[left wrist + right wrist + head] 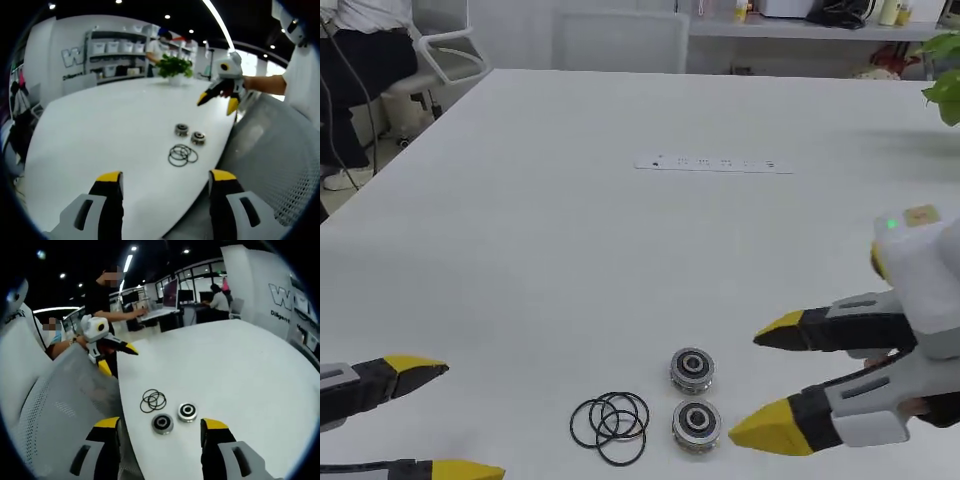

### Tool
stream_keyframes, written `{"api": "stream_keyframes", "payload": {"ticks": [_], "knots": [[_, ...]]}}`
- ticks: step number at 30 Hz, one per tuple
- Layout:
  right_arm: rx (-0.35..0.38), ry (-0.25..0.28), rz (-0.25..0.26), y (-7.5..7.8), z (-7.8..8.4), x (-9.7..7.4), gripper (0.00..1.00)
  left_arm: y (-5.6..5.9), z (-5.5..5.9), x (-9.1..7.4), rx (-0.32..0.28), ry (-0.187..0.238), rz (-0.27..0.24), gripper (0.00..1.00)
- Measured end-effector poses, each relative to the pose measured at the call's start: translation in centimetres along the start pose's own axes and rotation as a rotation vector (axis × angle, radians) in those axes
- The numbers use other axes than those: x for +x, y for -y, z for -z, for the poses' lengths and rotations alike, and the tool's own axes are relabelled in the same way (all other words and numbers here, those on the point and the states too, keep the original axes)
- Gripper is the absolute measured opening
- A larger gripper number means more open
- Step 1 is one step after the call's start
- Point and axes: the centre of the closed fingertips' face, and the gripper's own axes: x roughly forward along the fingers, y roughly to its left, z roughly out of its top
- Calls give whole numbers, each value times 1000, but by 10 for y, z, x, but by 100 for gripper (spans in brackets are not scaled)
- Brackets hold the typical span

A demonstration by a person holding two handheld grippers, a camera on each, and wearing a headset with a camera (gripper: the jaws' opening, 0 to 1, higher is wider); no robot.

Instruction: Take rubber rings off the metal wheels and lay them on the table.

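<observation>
Left claw (pixel 470 420) and right claw (pixel 745 387) both spread, empty. Rubber rings (pixel 610 420) and metal wheels (pixel 696 422) lie by the worktop's (pixel 620 250) near edge; a clumsy nudge could send them off.

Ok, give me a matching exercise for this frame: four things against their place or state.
1 rubber rings
2 metal wheels
3 left claw
4 right claw

A open, just right of the wheels
B black overlapping heap on the table
C open, far left of the rings
D pair lying flat, side by side

Pairs: 1-B, 2-D, 3-C, 4-A
</observation>
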Motion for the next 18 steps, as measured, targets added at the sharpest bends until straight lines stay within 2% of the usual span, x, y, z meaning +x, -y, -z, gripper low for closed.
{"api": "stream_keyframes", "payload": {"ticks": [9,18], "knots": [[70,135,117,17,1,-36,79,-6,-2,-5,-20,21,-27,76],[128,191,202,28,17,-54,90,-11,-2,-9,-42,32,-57,82]]}}
